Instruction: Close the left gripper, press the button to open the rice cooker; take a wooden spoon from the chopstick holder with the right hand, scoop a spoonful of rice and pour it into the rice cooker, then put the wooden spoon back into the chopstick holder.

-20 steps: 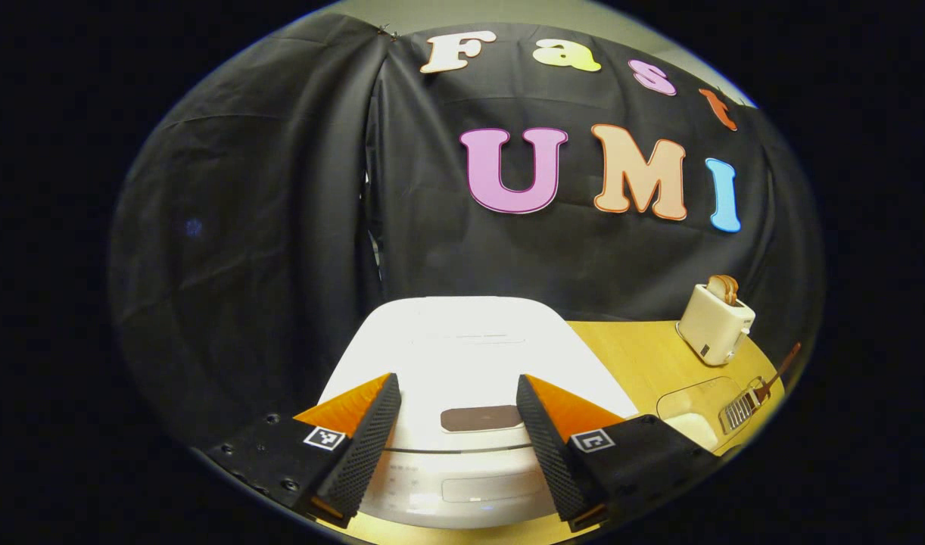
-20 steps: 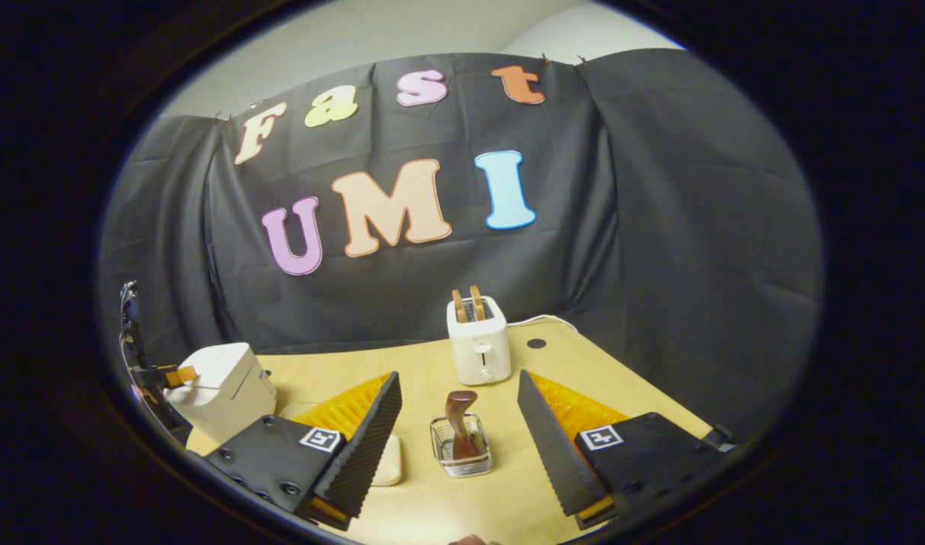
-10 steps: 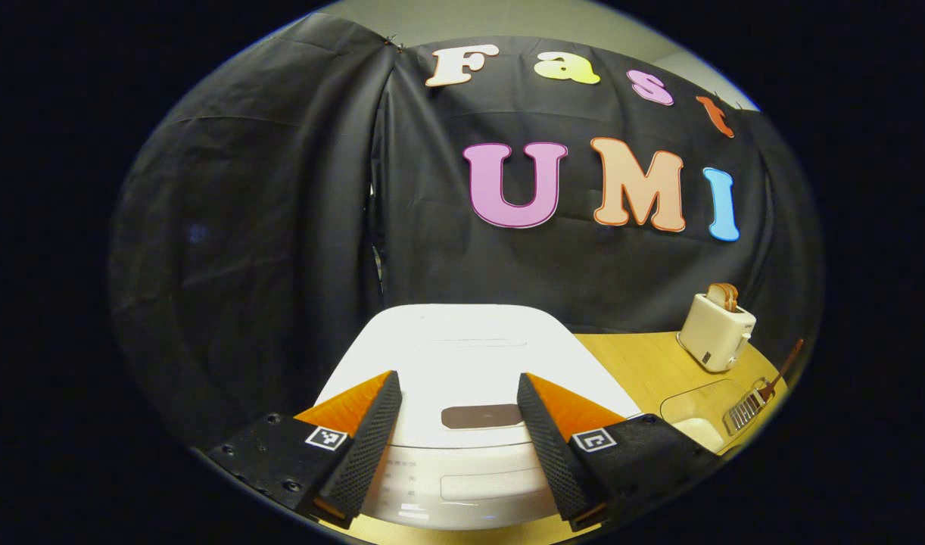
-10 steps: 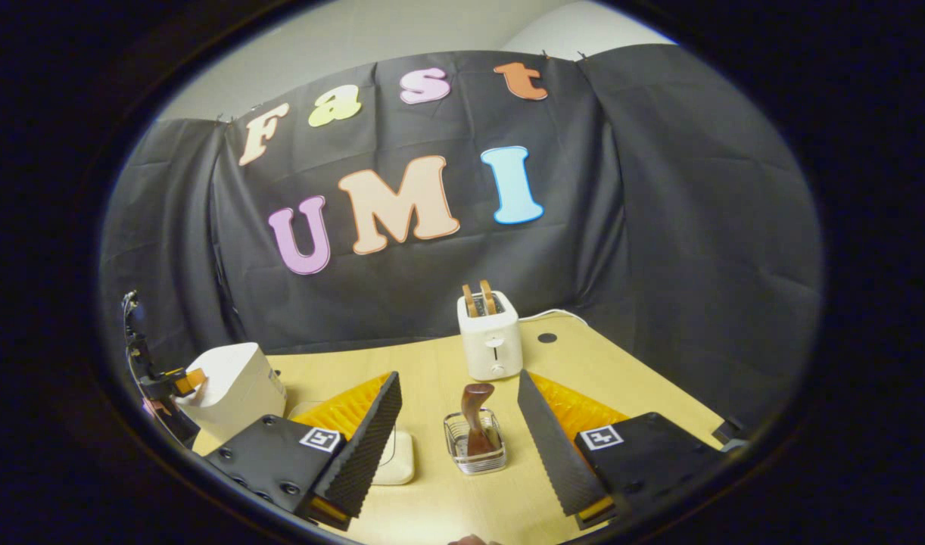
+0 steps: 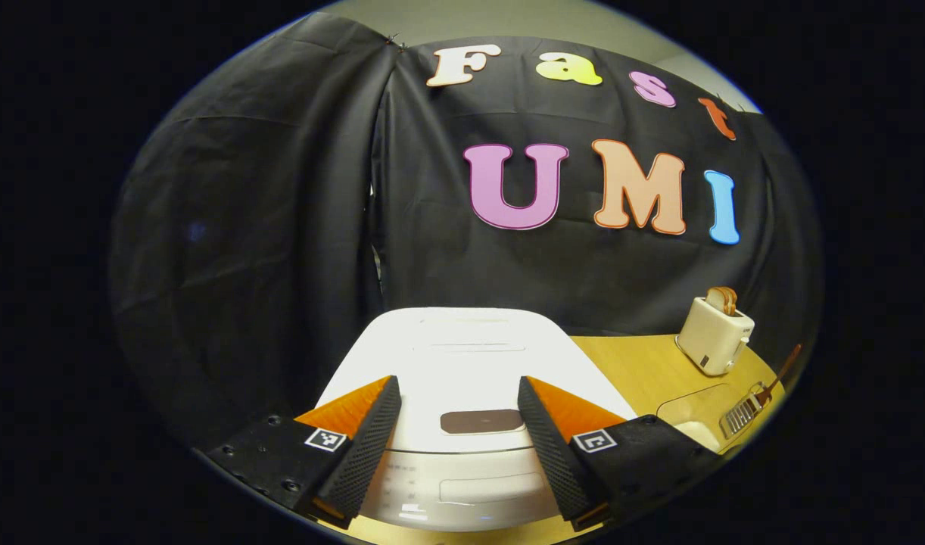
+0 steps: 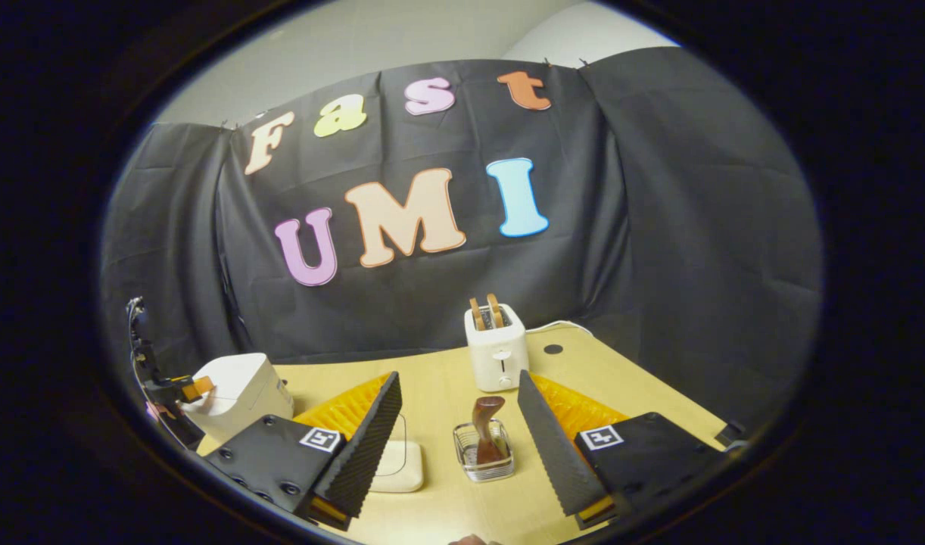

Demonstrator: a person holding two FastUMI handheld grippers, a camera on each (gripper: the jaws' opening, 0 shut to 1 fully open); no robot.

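We see a white toaster (image 6: 497, 357) standing upright near the back of the wooden surface (image 6: 583, 382), close to the black cloth wall (image 6: 697, 227). Two slices of toast (image 6: 485, 311) stick up from its slots. A white cable (image 6: 557, 325) runs along the surface behind it, and a small dark round hole (image 6: 552, 350) lies in the surface just to its right. In the left gripper view the toaster (image 5: 714, 333) stands at the far right, toast (image 5: 724, 300) on top, on the surface (image 5: 629, 363).
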